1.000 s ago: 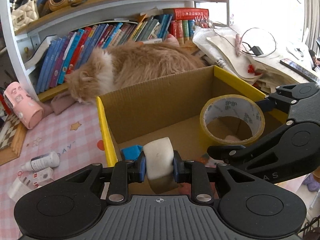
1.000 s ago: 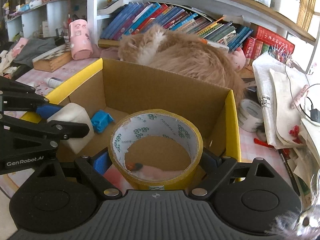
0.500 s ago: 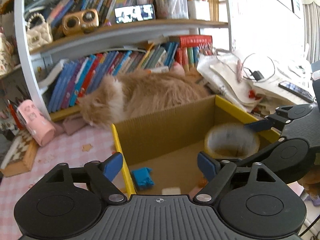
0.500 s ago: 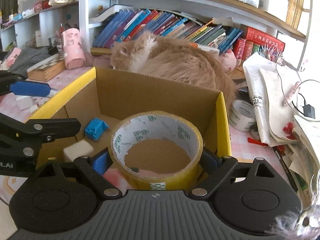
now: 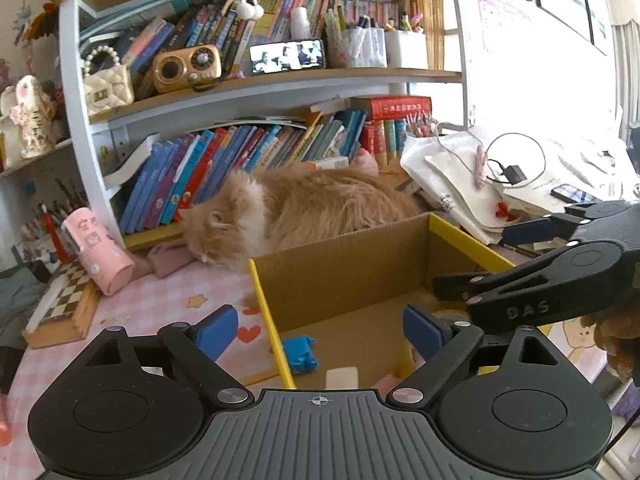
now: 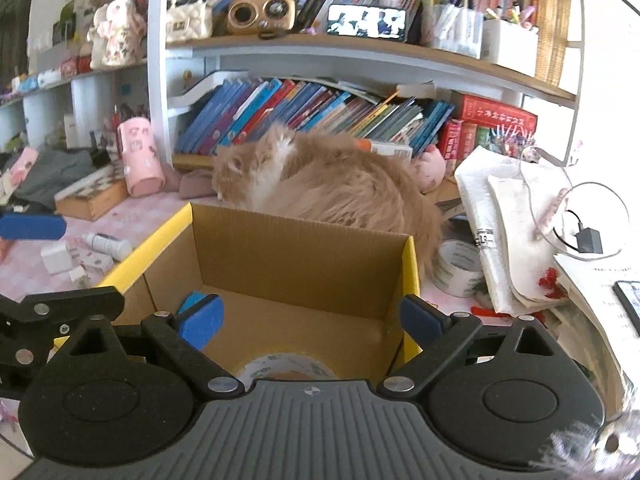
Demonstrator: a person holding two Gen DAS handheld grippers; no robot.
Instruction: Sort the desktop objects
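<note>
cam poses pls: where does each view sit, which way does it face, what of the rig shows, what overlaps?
Left wrist: sits on the left gripper, faces forward and down into the cardboard box; own jaws opening, empty; the right gripper enters at right.
Right wrist: sits on the right gripper, same heading over the box's right half and the tape roll; jaws opening, clear of the roll.
Shared: box, cat, bookshelf.

Matt corrugated cardboard box [image 6: 304,264], glossy yellow tape roll [image 6: 288,366], fluffy cat [image 6: 332,184]
</note>
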